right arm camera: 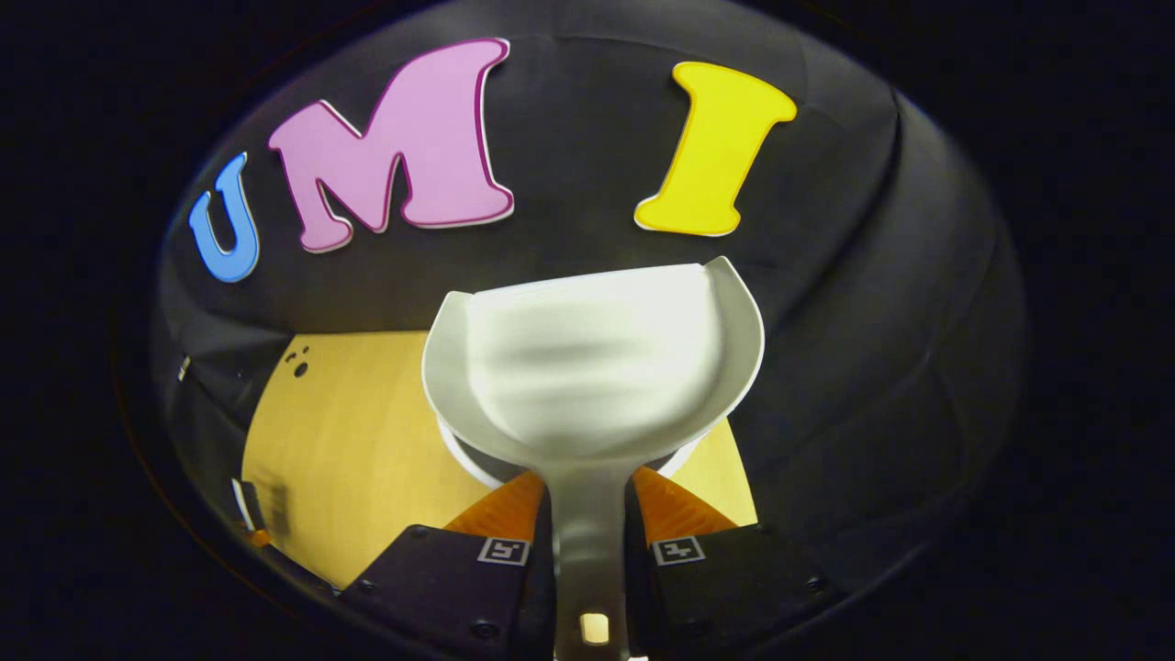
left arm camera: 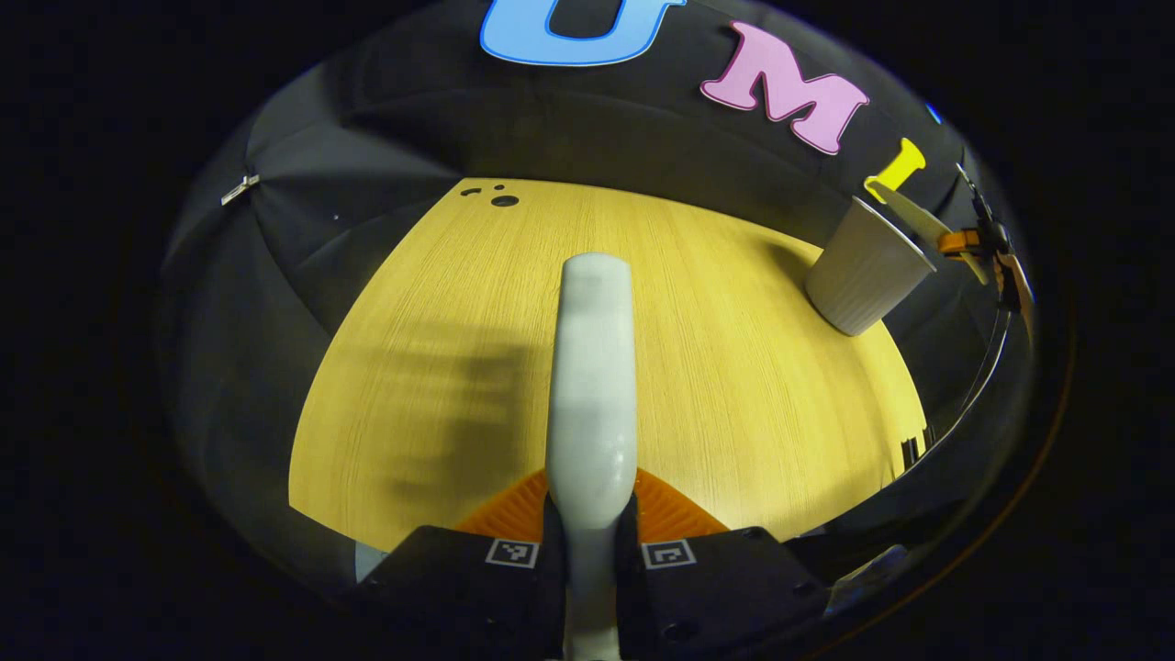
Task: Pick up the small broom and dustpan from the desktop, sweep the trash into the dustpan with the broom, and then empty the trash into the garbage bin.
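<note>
In the left gripper view my left gripper [left arm camera: 590, 514] is shut on the small white broom [left arm camera: 592, 367], whose long body points forward over the wooden table [left arm camera: 734, 386]; its bristles are hidden. In the right gripper view my right gripper [right arm camera: 587, 514] is shut on the handle of the white dustpan [right arm camera: 592, 367]. The pan is held above the round white rim of the garbage bin [right arm camera: 456, 456], its inside blurred. From the left gripper view the grey-white bin [left arm camera: 863, 275] stands at the table's far right, the dustpan [left arm camera: 913, 218] tilted over its mouth, held by the right gripper [left arm camera: 973, 243].
A few small dark holes [left arm camera: 503, 199] mark the table's far edge. The black cloth wall rises close behind the table and the bin. In the right gripper view the left gripper [right arm camera: 252, 514] shows small at the lower left, over the table [right arm camera: 349, 441].
</note>
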A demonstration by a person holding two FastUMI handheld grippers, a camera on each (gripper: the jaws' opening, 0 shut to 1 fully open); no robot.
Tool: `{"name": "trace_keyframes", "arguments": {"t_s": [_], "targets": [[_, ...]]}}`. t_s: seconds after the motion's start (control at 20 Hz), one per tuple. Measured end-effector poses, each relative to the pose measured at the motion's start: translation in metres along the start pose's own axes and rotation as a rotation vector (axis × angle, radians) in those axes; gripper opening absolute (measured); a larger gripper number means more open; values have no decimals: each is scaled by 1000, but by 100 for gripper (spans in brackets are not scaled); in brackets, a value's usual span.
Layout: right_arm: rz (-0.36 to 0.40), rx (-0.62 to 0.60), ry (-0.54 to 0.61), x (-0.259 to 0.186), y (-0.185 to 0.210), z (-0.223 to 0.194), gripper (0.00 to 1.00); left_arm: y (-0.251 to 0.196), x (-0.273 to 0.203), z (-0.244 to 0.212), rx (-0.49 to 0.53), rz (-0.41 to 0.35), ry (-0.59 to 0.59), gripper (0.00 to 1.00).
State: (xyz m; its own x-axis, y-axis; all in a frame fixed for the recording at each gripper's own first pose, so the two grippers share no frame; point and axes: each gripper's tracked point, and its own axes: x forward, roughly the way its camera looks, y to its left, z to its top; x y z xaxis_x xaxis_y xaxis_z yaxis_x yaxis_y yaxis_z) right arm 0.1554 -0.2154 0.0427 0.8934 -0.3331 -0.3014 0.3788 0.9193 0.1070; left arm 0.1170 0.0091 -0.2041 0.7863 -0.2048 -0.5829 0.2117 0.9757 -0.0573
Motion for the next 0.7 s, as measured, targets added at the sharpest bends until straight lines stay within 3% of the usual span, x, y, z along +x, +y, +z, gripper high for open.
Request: {"name": "trace_keyframes", "arguments": {"t_s": [0.05,0.45,0.7], "targets": [[21,27,-12,-3,9,3,31,0,-2,1,0,-4,-2,27],[101,84,-91,-51,59,-4,34,-4,-22,0,40,-60,-50,26],[118,82,-96,-70,85,-22,30,-9,-25,-9,95,-105,-69,28]]}}
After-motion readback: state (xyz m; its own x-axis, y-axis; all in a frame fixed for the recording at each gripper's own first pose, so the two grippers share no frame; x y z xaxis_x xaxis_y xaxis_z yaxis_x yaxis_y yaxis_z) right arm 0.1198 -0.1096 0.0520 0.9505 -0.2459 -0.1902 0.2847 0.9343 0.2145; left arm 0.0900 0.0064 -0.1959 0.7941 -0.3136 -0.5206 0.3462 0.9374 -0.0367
